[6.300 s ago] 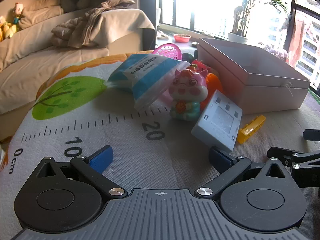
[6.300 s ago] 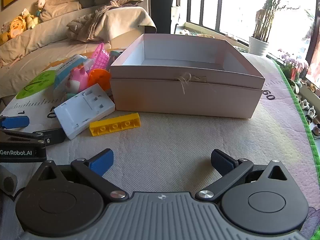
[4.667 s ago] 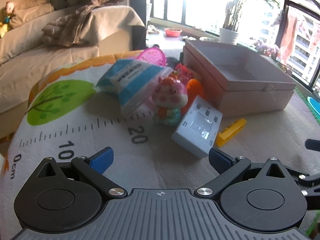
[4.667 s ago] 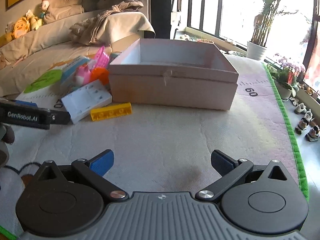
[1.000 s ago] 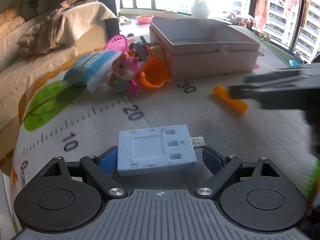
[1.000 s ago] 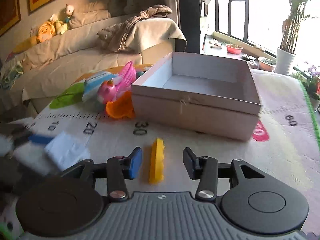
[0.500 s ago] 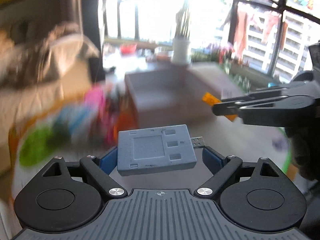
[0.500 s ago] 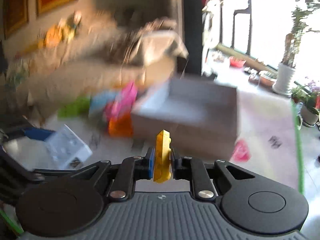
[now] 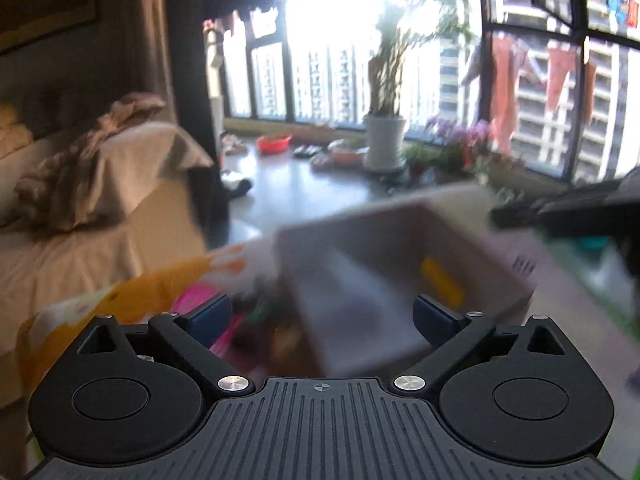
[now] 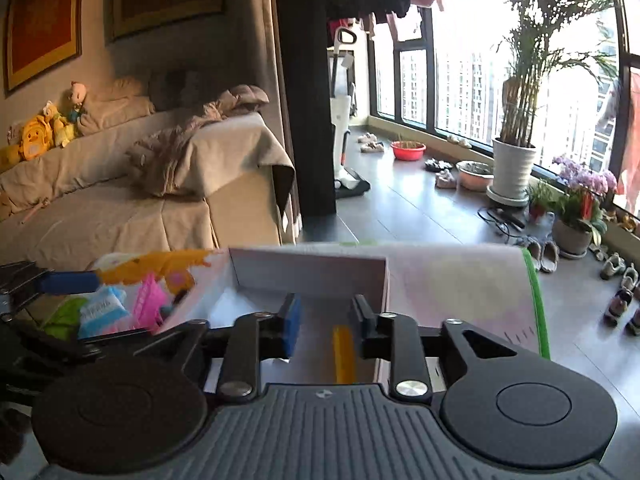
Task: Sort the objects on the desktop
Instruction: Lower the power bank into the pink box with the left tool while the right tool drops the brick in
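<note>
The pale open box (image 9: 400, 210) lies blurred under my left gripper (image 9: 322, 316), whose jaws are opening wide with nothing between them. Inside the box a yellow brick (image 9: 440, 280) shows, and beside it a pale blurred patch (image 9: 336, 268) that I cannot tell apart from the box floor. In the right wrist view my right gripper (image 10: 326, 320) hangs over the box (image 10: 308, 272). Its jaws are opening, and the yellow brick (image 10: 344, 352) sits loose below them, untouched by the pads. The left gripper's blue pad (image 10: 68, 282) juts in from the left.
Left of the box lie a pink basket (image 10: 150, 304), a blue-and-white packet (image 10: 100, 308) and other toys. The mat's green edge (image 10: 534, 300) drops off to the floor on the right. A sofa (image 10: 120, 220) stands behind, with plant pots by the window.
Both grippers have risen and moved over the box. The left has let go of the grey-blue panel and spread wider. The right has released the yellow brick, which is now in the box.
</note>
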{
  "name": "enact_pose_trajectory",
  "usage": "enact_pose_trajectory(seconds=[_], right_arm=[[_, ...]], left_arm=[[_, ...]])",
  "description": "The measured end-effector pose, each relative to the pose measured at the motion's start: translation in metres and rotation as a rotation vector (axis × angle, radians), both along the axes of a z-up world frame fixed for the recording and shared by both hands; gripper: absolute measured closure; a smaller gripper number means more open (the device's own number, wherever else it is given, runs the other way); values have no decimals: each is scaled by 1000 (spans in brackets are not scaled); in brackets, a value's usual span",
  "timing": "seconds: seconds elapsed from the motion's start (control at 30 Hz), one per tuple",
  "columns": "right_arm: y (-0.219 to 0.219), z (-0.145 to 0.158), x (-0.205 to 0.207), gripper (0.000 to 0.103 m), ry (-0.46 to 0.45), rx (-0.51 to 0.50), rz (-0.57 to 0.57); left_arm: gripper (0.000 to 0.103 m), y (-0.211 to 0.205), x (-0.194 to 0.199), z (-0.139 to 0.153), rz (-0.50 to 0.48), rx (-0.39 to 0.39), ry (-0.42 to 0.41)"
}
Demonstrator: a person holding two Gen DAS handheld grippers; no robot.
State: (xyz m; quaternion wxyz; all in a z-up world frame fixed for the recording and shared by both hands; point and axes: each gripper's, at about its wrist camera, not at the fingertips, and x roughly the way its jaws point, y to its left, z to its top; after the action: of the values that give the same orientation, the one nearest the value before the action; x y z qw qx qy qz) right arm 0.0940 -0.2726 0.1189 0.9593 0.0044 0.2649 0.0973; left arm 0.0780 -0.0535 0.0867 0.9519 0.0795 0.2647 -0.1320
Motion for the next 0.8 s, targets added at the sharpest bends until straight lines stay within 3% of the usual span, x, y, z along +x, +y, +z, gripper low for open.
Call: enact_pose_trajectory(seconds=[0.17, 0.3, 0.37, 0.53, 0.6, 0.67, 0.77, 0.8], right_arm=[[12, -34, -38, 64, 36, -48, 51], [25, -58, -65, 51, 73, -81, 74], [30, -65, -69, 51, 100, -77, 72], [33, -74, -71, 48, 141, -62, 66], [35, -72, -71, 47, 139, -62, 76], [40, -70, -71, 47, 133, -64, 93], [59, -63, -69, 47, 112, -68, 150], [67, -62, -68, 47, 104, -70, 172]], left_arm=[[3, 18, -26, -41, 20, 110, 33], [8, 12, -21, -59, 35, 153, 49], [12, 8, -14, -62, 42, 174, 25], [36, 5, -10, -68, 55, 233, -6], [62, 10, -15, -68, 70, 259, -14], [72, 22, -16, -66, 80, 238, 32], [70, 45, -20, -68, 152, 227, 75], [62, 53, -22, -68, 166, 213, 85]])
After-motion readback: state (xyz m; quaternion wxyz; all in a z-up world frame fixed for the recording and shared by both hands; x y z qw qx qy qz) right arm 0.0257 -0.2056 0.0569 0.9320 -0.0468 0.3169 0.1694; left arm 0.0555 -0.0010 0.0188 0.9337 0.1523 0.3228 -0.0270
